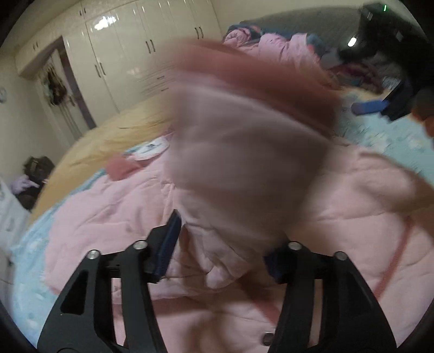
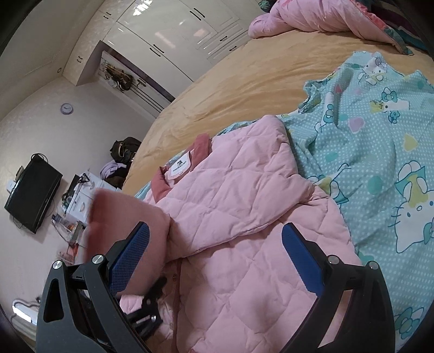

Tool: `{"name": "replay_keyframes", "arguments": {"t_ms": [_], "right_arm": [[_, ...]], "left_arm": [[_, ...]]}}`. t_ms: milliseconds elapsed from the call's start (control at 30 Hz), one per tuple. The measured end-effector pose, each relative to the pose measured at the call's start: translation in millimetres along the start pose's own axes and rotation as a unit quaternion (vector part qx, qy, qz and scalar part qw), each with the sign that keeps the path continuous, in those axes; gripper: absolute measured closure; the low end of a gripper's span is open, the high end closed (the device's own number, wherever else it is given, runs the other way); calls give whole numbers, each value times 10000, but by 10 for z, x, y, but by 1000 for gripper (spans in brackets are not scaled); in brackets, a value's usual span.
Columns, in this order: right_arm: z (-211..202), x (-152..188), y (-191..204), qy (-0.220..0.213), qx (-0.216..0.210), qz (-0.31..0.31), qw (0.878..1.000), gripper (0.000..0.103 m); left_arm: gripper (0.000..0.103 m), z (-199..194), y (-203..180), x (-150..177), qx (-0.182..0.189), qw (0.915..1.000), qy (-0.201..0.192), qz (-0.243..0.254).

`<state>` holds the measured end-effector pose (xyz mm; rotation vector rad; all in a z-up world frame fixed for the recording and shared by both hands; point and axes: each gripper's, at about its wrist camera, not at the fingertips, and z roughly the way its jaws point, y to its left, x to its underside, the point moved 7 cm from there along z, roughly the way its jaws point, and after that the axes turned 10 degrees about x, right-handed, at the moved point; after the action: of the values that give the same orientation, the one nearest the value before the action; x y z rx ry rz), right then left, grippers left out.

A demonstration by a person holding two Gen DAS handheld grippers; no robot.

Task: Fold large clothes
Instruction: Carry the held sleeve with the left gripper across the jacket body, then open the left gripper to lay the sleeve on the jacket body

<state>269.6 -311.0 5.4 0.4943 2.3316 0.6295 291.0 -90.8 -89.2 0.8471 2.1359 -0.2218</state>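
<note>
A pink quilted jacket [image 2: 244, 206] lies spread on the bed, with a darker pink collar and a white label [image 2: 180, 167] at its far end. In the left wrist view one sleeve [image 1: 244, 152] with a darker cuff is a blur of motion in front of the camera, above the jacket body [image 1: 352, 217]. My left gripper [image 1: 221, 252] is open, and loose sleeve fabric lies between its blue pads without being pinched. My right gripper [image 2: 214, 260] stands wide open over the jacket's lower part with nothing gripped.
The bed has a tan sheet [image 2: 217, 81] and a teal cartoon-print cover [image 2: 379, 163] on the right. A crumpled pink quilt [image 2: 312, 19] lies at the far end. White wardrobes [image 1: 122, 54] line the wall; a TV [image 2: 32, 190] and clutter stand beside the bed.
</note>
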Motion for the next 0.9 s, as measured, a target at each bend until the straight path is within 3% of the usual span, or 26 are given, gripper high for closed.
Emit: {"name": "replay_keyframes", "arguments": {"t_ms": [67,133,200,267,333,467,567,700,767,833,900], "right_arm": [[12,-2,-3,6,28,2,10000,6],[22,1,-6,14,23,28,10000,6],[43,6,6,40,38,14,10000,6],[68,24,26,111,-53,33,9999,6],[101,55,56,211,-132,50,9997,6],[195,139,142,437,-261,-4,9987,6],[261,209,213,601,-400,16,9974,6],[346,279,280,772,-570,75,9954,6],[393,325,320,849,-631,79,9944,6],[446,358,339,886,-666,134,9937,6],[528,406,367,934,-623,182,9935,6]], "left_arm": [[42,8,-79,8,38,10000,67,32],[42,40,-177,28,-92,9994,262,187],[34,17,-260,23,108,9995,265,145],[27,-49,-296,-26,542,9983,178,-155],[27,-99,-271,-71,709,9967,151,-354],[11,-224,-101,-128,994,9913,16,-859],[10,-363,42,-191,1206,9858,-222,-1145],[9,-470,338,-269,917,9863,-338,-1332],[9,-500,650,-342,532,9844,-320,-1643],[9,-541,955,-413,350,9776,-397,-2039],[9,-611,1344,-463,59,9650,-529,-2567]]}}
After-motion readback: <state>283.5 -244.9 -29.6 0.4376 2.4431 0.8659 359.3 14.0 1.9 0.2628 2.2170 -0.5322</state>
